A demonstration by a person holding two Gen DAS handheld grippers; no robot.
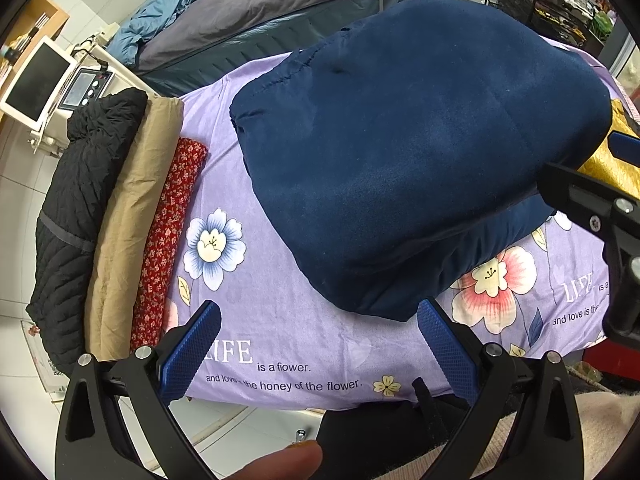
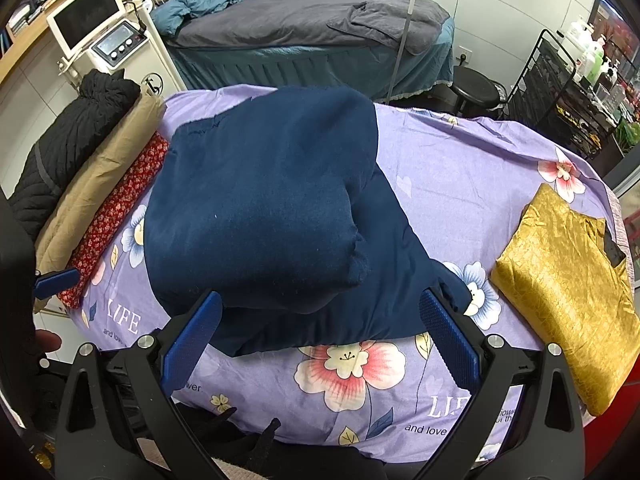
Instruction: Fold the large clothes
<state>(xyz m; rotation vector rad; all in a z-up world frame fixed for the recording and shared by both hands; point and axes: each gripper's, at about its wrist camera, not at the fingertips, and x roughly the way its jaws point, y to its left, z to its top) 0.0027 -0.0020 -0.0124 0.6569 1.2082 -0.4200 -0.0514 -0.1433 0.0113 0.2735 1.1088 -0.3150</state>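
Observation:
A large navy blue garment (image 1: 408, 152) (image 2: 264, 216) lies folded in a thick bundle on the purple flowered sheet (image 1: 256, 208) (image 2: 460, 188). My left gripper (image 1: 320, 348) is open, just short of the bundle's near edge, with nothing between its blue pads. My right gripper (image 2: 320, 344) is open too, its pads on either side of the bundle's near edge without touching it. The right gripper's body also shows at the right edge of the left wrist view, and a blue pad of the left one at the left edge of the right wrist view.
Folded black (image 1: 76, 216), tan (image 1: 132, 224) and red flowered (image 1: 172, 224) clothes lie in a row on the left. A folded gold garment (image 2: 568, 280) lies on the right. Behind stand a grey-covered bed (image 2: 304, 28), a machine with a screen (image 2: 88, 20) and a black wire rack (image 2: 568, 92).

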